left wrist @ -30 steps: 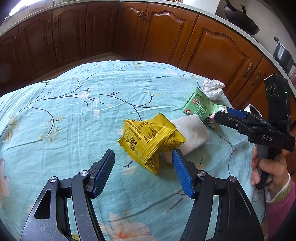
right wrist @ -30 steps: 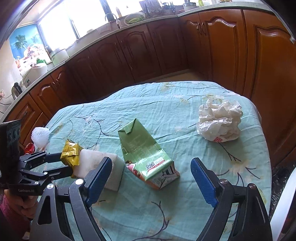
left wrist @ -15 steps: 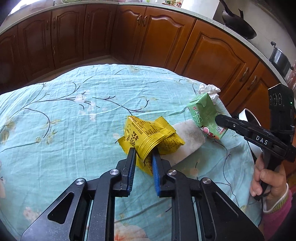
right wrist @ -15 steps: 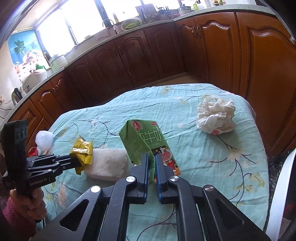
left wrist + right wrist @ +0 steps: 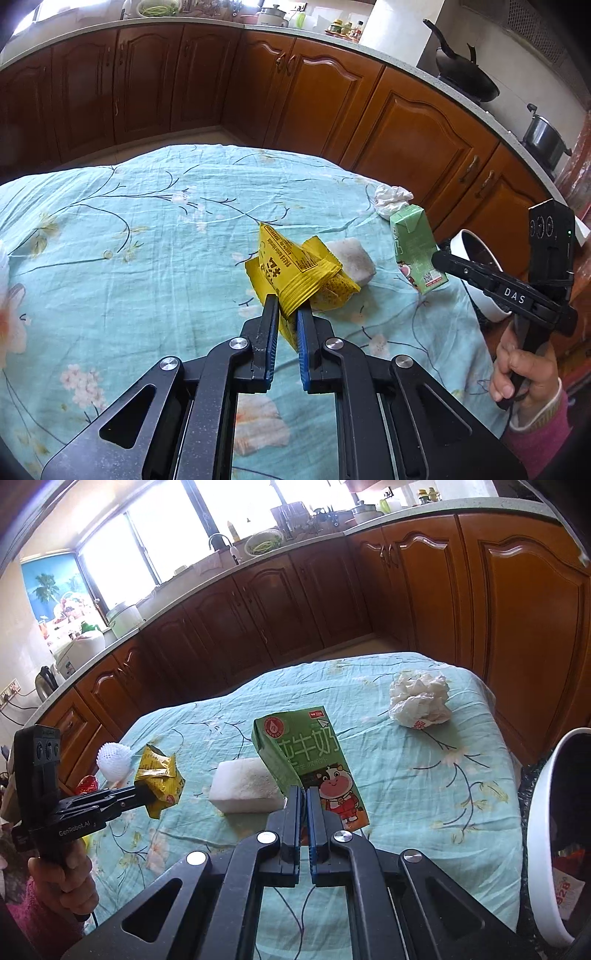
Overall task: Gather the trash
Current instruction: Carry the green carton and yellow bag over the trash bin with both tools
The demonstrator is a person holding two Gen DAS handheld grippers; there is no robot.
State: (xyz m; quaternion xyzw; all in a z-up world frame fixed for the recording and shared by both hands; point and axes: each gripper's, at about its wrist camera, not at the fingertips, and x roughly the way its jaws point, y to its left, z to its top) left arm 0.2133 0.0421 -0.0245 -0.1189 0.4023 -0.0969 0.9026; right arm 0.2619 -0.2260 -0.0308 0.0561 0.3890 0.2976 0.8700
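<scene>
A kitchen lined with brown wooden cabinets surrounds a desk draped in a turquoise floral cloth. The left hand-held gripper pinches a yellow snack wrapper, lifted just left of a white foam block lying on the cloth. The right hand-held gripper clamps the lower edge of a green milk carton, tilted above the block's right end. A crumpled white paper wad sits beyond the block, near the desk's far corner. A white bin stands past the desk's right edge.
</scene>
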